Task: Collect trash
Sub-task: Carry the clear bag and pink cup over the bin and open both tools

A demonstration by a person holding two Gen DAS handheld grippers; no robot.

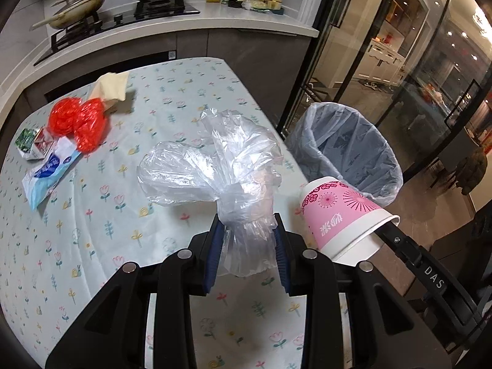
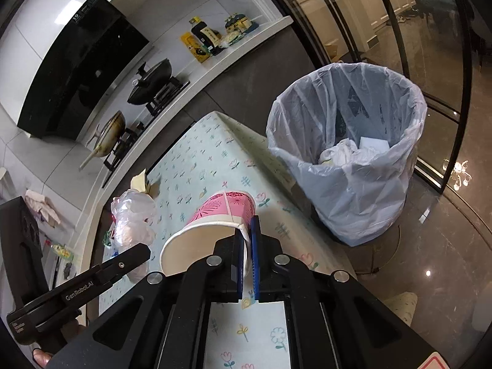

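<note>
My left claw (image 1: 248,230) pinches the clear plastic bag (image 1: 209,166) at its gathered neck, feather-light and slippery, while my right claw (image 2: 246,230) clamps the crushable pink paper cup (image 2: 215,224) by its rim, both above the table (image 1: 92,246) near the lined bin (image 2: 353,153).

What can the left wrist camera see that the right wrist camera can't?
Only the left wrist view shows the red plastic bag and blue-and-white wrapper on the table. Only the right wrist view shows crumpled trash inside the bin. Both show the clear bag in the left gripper, the pink cup in the right gripper, and the trash bin.
</note>
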